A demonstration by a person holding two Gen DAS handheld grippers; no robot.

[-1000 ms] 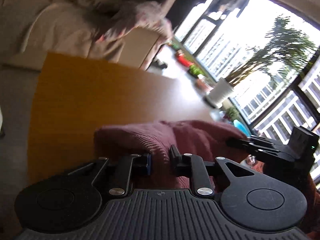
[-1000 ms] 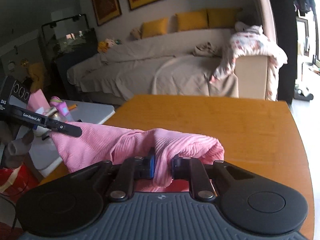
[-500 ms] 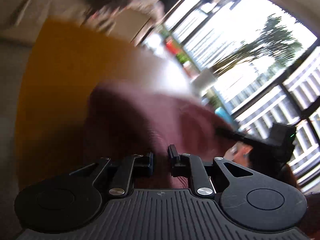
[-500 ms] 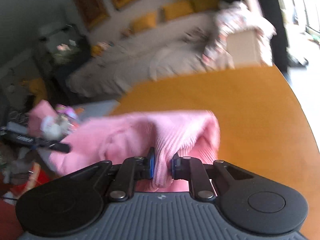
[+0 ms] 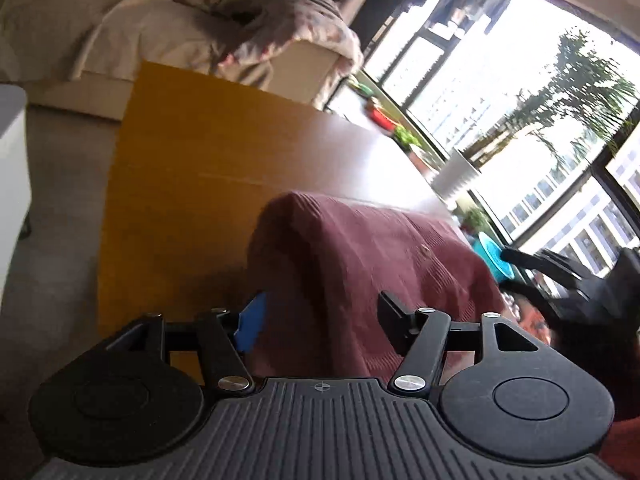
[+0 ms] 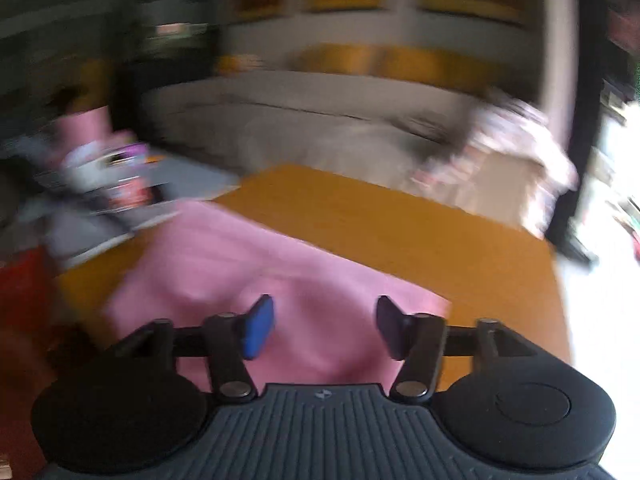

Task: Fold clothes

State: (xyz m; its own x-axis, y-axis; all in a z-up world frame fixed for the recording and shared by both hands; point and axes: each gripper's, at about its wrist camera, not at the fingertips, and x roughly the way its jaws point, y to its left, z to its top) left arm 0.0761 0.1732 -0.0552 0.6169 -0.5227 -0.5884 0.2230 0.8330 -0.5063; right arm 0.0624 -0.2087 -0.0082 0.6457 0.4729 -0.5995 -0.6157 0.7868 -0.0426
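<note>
wide orange-brown tabletop (image 6: 420, 236) in a living room, with a pale sofa (image 5: 132, 28) behind the far edge and bright windows (image 5: 500, 92) off the right edge. on the tabletop, spread from the near edge toward the middle, a pink ribbed garment (image 6: 248, 264); lies fairly flat in the right wrist view, with a straight far edge running slantwise and a soft ridge near the middle; reads dark maroon against the light in the left wrist view (image 5: 360, 264), where a rounded, doubled-looking edge faces the far side. left tool (image 5: 320, 318) released, jaws spread wide, cloth lying between and under the fingers without being pinched. right tool (image 6: 320, 326) likewise released, jaws apart above the pink cloth; heavy blur in that view, so fine creases cannot be told. judged stage: a fold just laid down or about to be picked up, either fitting this scene. for a neat fold: match corners and edges before letting the cloth settle, keep both tools level with each other, pinch only the layer wanted, smooth the middle ridge toward the edges, avoid dragging the knit across the tabletop.
</note>
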